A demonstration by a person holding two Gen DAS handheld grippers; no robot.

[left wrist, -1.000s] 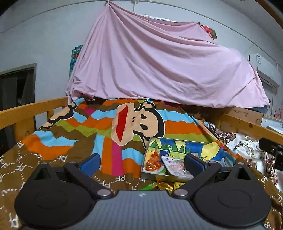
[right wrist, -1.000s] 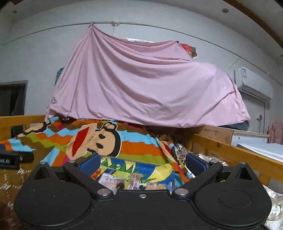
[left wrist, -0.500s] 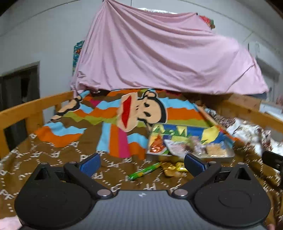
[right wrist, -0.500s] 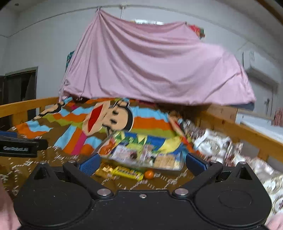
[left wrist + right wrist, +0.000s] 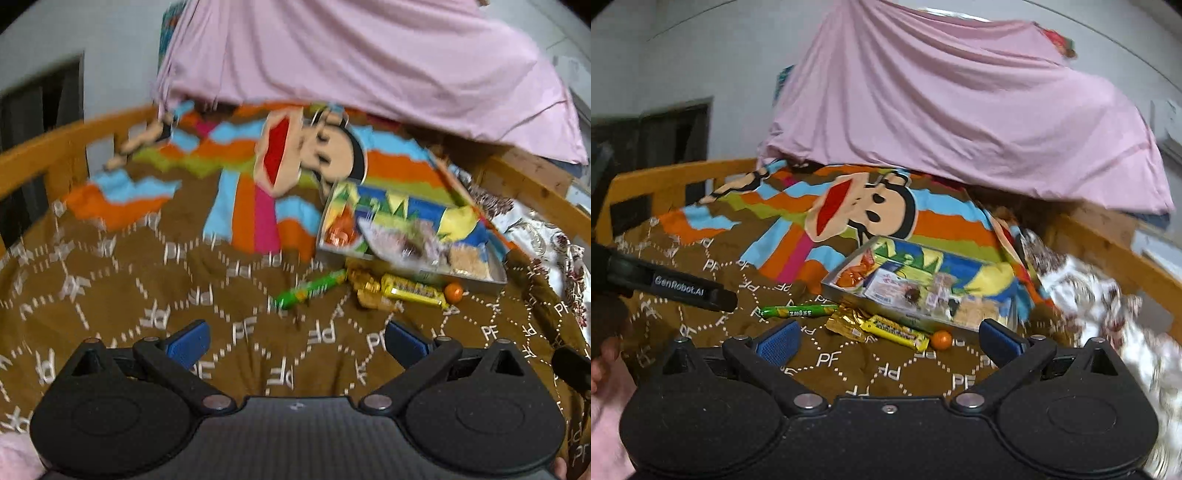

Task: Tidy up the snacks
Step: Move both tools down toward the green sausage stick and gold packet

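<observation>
Bed blanket printed with repeated "PF". Snack tray on it, partly filled. In front of the tray: green stick pack, yellow bar, orange candy. Left gripper marked "GenRobot.AI", right gripper: both jaws spread, empty.

A brown bedspread printed with white "PF" letters and dotted lines covers the bed, its far part striped in orange, blue, green and pink around a large cartoon monkey face. Behind it a pale pink sheet hangs draped over something tall against the grey wall. An orange-brown wooden bed rail runs along the left side, and another along the right. A white floral-patterned cloth, blurred, lies beside the right rail.
</observation>
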